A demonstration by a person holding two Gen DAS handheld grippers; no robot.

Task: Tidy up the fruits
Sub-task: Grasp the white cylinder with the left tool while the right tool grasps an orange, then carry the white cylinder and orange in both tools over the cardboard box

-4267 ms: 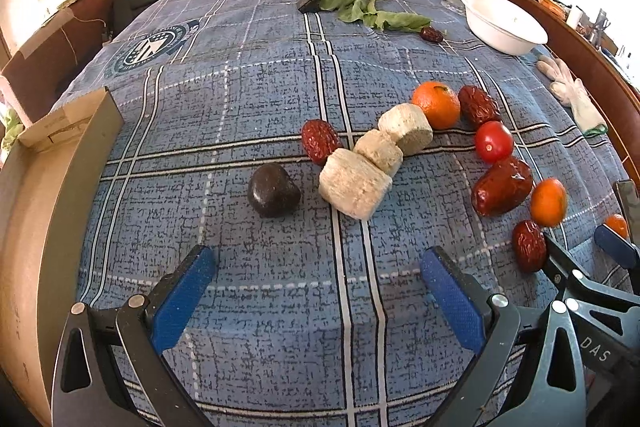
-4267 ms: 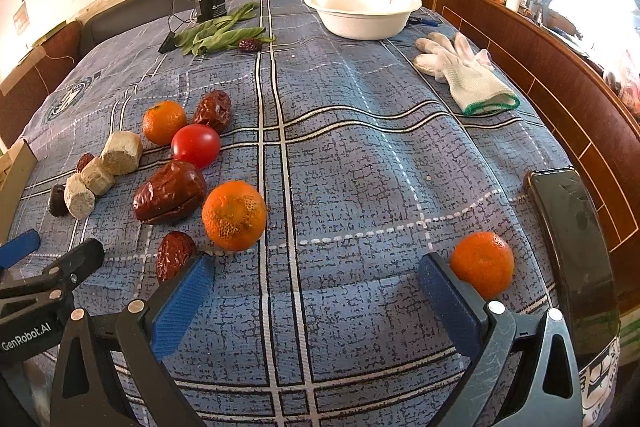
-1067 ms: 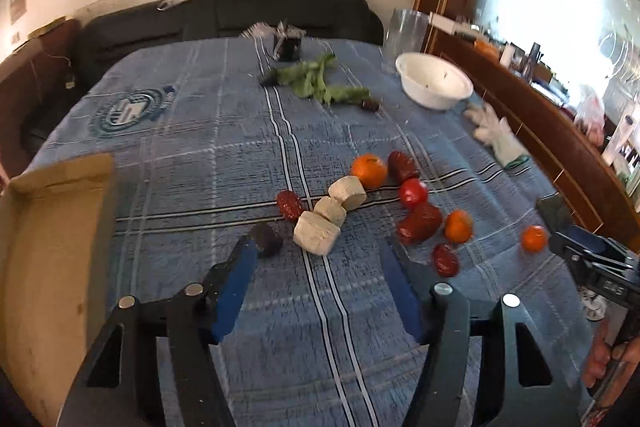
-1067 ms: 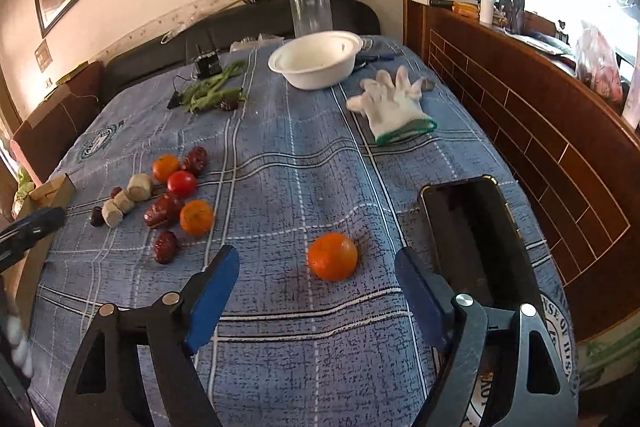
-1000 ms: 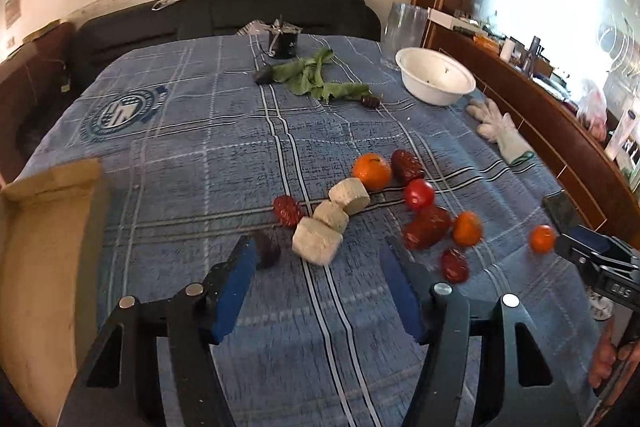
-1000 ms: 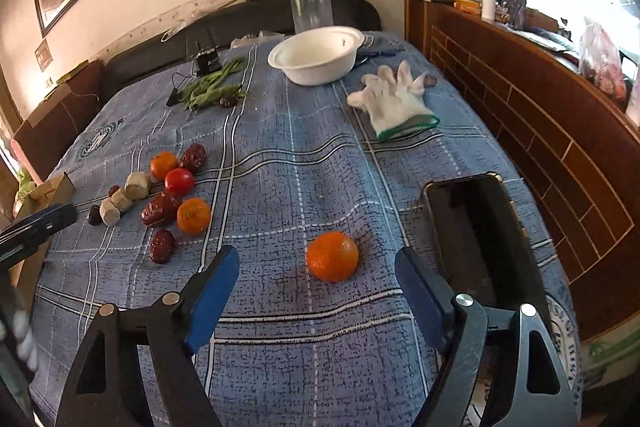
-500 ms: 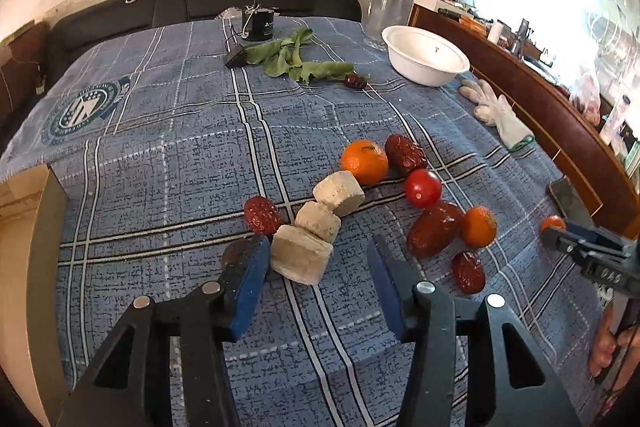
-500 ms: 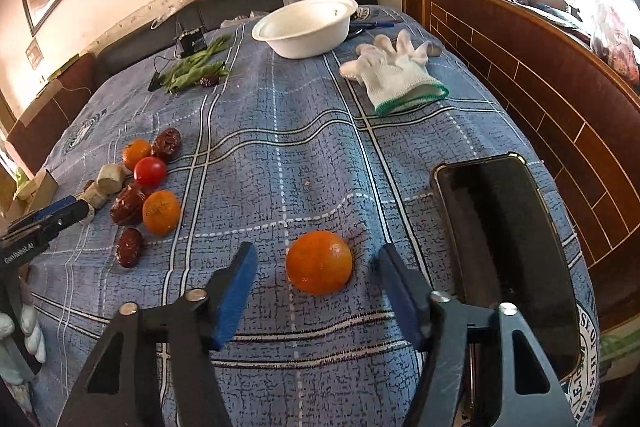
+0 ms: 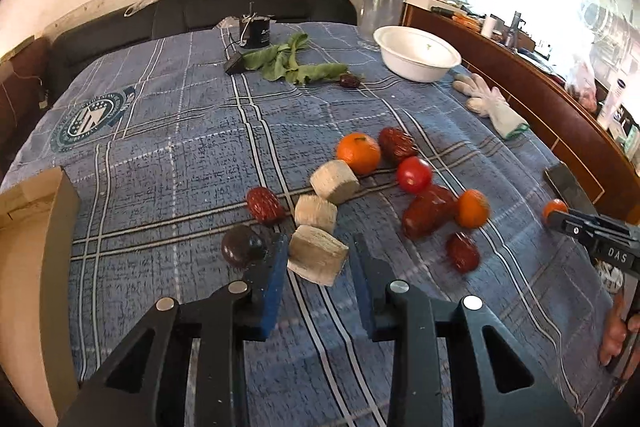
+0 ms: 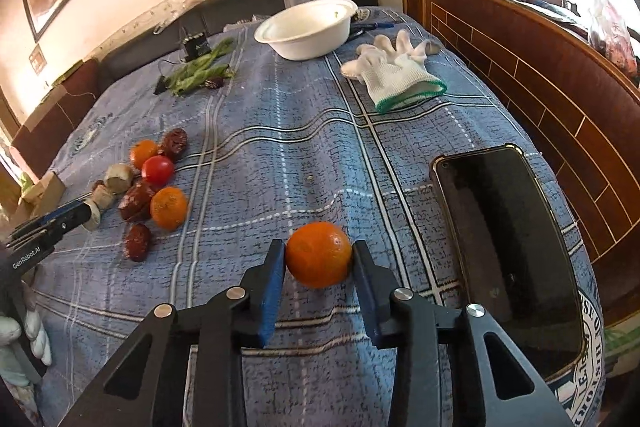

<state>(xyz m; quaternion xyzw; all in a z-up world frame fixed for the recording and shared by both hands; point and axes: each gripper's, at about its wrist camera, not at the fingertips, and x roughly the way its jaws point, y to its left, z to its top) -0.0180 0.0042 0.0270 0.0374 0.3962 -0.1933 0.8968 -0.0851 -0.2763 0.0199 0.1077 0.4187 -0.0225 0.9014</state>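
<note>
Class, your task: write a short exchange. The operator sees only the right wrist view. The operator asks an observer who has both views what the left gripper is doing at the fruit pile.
Operator: What is between the fingers of the left gripper?
Observer: A pale chunk. The jaws have just been closing, and both pads appear to rest against its sides.
Operator: Is anything crowding that gripper?
Observer: Yes, a dark round fruit lies right against the outer side of its left finger.
</note>
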